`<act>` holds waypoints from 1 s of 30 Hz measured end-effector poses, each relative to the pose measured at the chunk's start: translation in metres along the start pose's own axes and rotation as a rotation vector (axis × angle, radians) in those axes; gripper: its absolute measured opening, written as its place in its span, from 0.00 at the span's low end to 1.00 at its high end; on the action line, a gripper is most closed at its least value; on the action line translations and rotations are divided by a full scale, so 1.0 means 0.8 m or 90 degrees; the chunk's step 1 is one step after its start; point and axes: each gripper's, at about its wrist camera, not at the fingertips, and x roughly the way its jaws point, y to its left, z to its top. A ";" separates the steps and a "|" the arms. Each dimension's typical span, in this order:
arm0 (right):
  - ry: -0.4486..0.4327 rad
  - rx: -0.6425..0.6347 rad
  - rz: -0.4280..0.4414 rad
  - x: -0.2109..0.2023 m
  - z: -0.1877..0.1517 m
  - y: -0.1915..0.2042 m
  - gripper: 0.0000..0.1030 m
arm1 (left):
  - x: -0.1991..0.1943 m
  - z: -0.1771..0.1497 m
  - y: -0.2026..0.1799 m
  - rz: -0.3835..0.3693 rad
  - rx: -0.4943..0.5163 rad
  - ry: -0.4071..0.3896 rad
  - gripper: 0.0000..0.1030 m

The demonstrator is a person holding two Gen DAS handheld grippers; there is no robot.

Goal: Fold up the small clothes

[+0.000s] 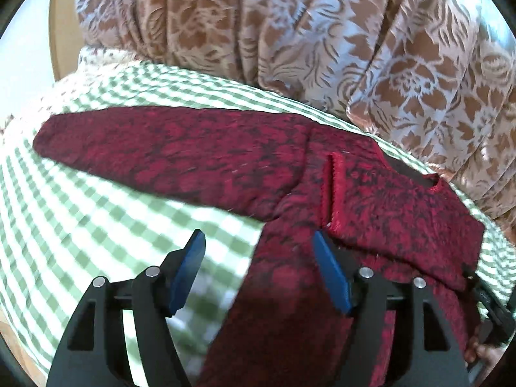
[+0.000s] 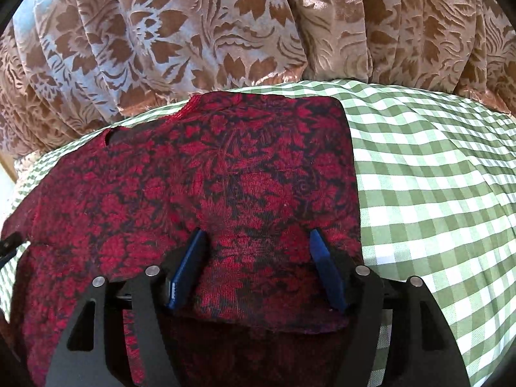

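Observation:
A dark red top with a black flower pattern point(image 1: 200, 158) lies flat on the green checked cloth point(image 1: 96, 213). One sleeve stretches out to the left, and the neck opening point(image 1: 412, 174) points to the curtain. My left gripper point(image 1: 258, 238) is open over the garment's left side edge; its right pad point(image 1: 332, 274) is above the red fabric and its left pad is above the checks. In the right wrist view the other sleeve lies folded in over the body point(image 2: 258, 167). My right gripper point(image 2: 257, 235) stands open low over that folded part, with the red fabric between its pads.
A brown and cream flowered curtain point(image 2: 225, 25) hangs right behind the far edge of the checked surface point(image 2: 435, 193). A person's hand point(image 1: 483, 353) and part of the other gripper show at the right edge of the left wrist view.

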 end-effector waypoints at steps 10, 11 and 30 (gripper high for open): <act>-0.002 -0.002 0.001 0.001 0.001 -0.002 0.65 | -0.046 -0.005 0.193 -0.022 -0.250 -0.009 0.68; -0.002 -0.002 0.000 0.001 0.001 -0.002 0.65 | -0.048 -0.005 0.215 -0.018 -0.285 -0.011 0.68; -0.004 -0.009 -0.004 0.001 0.000 -0.001 0.66 | 0.028 0.081 0.381 -0.002 -0.499 -0.013 0.59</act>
